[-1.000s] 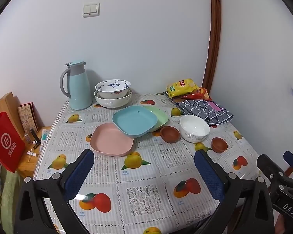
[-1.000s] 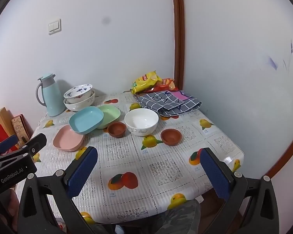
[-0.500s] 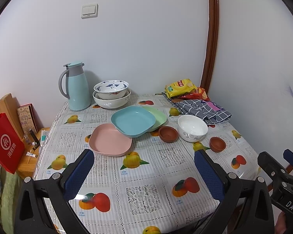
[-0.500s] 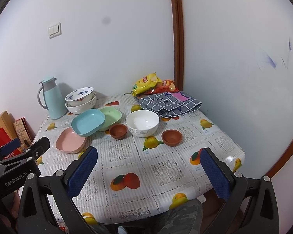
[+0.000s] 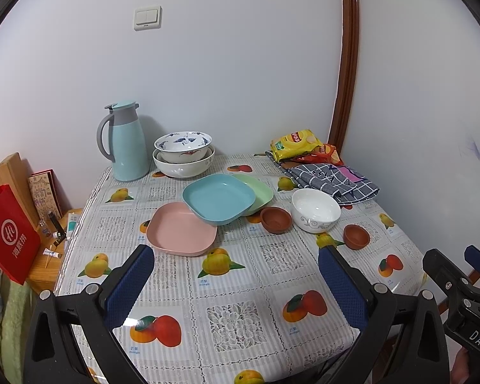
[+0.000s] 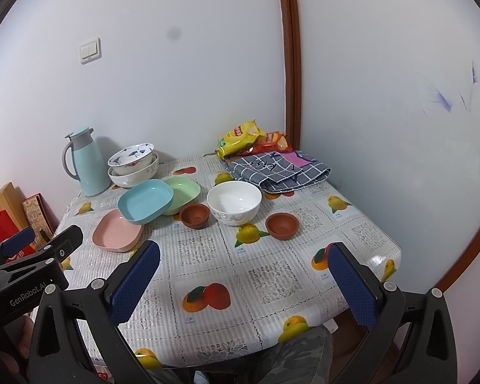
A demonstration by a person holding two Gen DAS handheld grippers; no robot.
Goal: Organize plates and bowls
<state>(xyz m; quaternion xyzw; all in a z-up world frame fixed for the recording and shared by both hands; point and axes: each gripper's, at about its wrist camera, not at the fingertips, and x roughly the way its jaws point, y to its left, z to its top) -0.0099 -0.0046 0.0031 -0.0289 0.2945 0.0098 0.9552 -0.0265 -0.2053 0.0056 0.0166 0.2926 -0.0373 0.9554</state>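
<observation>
Right, the table (image 5: 240, 291) fills both views, covered in a fruit-print cloth and pushed into a corner of pale walls. At the back left stands the pale blue jug (image 5: 126, 142), upright, and just beside it two big bowls are nested, a blue-patterned bowl (image 5: 183, 142) sitting inside a white serving bowl (image 5: 184, 166).

On to the plates, mid-table: the blue plate (image 5: 219, 203) is tilted, its near edge resting on the pink plate (image 5: 180, 236) and its far side overlapping the green plate (image 5: 257, 193). So three plates, loosely overlapped rather than squarely stacked.

To the right lies a folded checked cloth (image 5: 332, 180), with a yellow snack bag (image 5: 296, 144) behind it against the wall.

Smaller now: a white bowl (image 5: 316, 209) sits in front of the cloth, with one brown cup (image 5: 276, 220) just to its left, near the green plate, and a second brown cup (image 5: 356, 236) apart to its right, closer to the table edge.

And the tools: the left gripper (image 5: 236, 283) hovers above the near half of the table, jaws spread wide, nothing between them. The right gripper (image 6: 244, 283) likewise, jaws wide and empty, over the near edge. Neither touches any dish.
</observation>
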